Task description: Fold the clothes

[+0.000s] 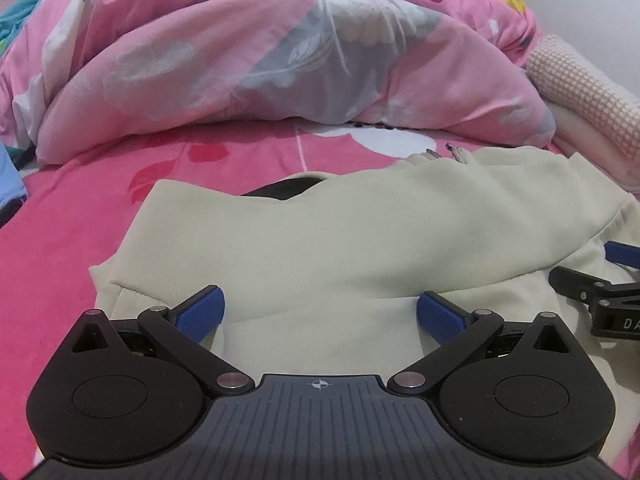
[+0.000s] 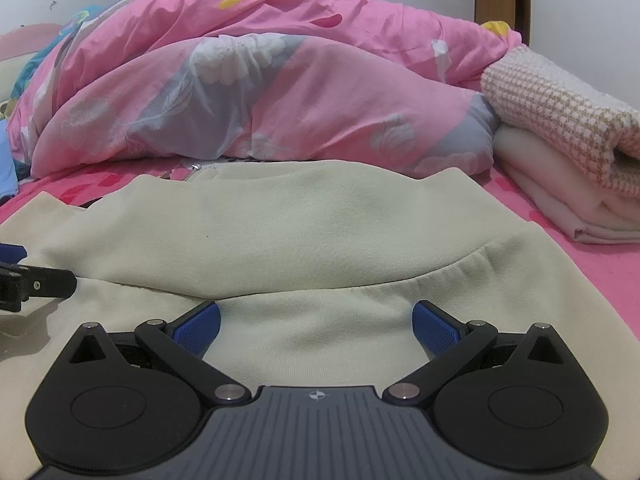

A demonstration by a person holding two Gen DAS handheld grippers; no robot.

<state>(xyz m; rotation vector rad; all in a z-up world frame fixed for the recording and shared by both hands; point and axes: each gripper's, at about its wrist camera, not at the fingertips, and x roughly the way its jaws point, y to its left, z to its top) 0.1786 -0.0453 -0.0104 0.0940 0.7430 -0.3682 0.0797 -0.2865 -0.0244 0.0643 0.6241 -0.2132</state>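
Right now both tongs hover low over a cream sweatshirt that lies spread on a pink bed sheet. The left tongs stand wide open, their blue pads apart with bare cream cloth between them and nothing gripped; a folded-over layer of the garment lies just ahead of the pads. The right tongs are likewise spread wide and hold nothing, with a ribbed hem band of the sweatshirt crossing just beyond their pads. Each tool shows at the edge of the other's view, so the two sit near one another, side by side above the same garment. Beyond the sweatshirt a rumpled pink quilt is heaped, and to the right of the right tongs a stack of folded blankets rests on the sheet.
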